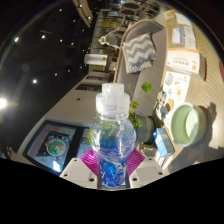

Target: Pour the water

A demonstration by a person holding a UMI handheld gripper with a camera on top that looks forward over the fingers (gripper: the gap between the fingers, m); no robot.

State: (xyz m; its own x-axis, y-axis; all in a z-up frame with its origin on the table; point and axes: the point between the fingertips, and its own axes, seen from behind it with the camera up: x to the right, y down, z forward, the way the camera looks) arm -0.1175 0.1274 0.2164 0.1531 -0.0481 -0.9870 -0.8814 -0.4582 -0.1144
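while the gripper (113,163) clamps a capped bottle (113,135), a green bowl (187,122) sits beside.

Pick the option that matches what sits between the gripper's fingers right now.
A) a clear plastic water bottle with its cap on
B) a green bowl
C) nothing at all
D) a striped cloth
A: the clear water bottle, white cap in place, stands upright between the gripper fingers with the pink pads at both sides of it; the green bowl sits off to the side.
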